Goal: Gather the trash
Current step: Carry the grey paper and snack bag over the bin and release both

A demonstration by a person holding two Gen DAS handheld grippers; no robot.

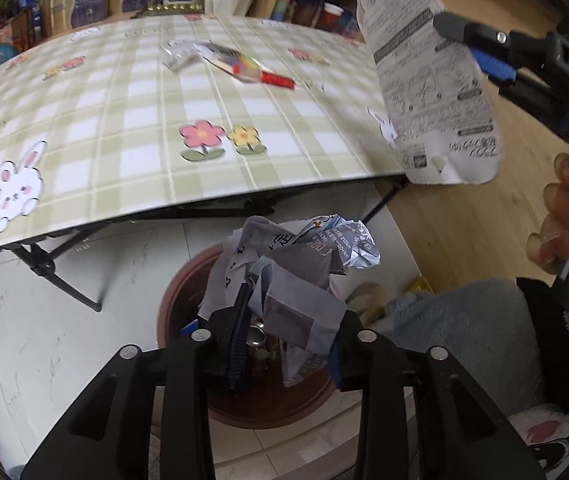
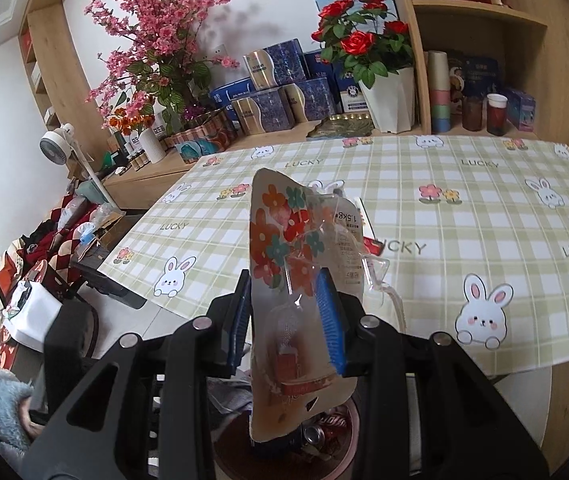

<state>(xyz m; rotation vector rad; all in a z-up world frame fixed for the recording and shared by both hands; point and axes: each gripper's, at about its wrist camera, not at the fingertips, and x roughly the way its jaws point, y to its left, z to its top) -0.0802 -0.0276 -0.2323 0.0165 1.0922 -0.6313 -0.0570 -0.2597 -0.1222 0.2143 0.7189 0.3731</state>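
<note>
Checked tablecloth (image 2: 464, 208); right jaws grip pouch (image 2: 296, 280), left jaws seemingly loosening on paper (image 1: 284, 276).

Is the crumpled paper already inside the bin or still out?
Still out. The crumpled paper sits between the left tongs above the bin, which already holds cans. Whether the pads still press it, cannot tell.

Soft even daylight, heavy fisheye bending with dark corners, slight motion blur in left wrist view, faint shadows

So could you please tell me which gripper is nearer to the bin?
Left. The left gripper hangs right over the bin with crumpled paper; the right gripper holds a packet above its rim.
</note>
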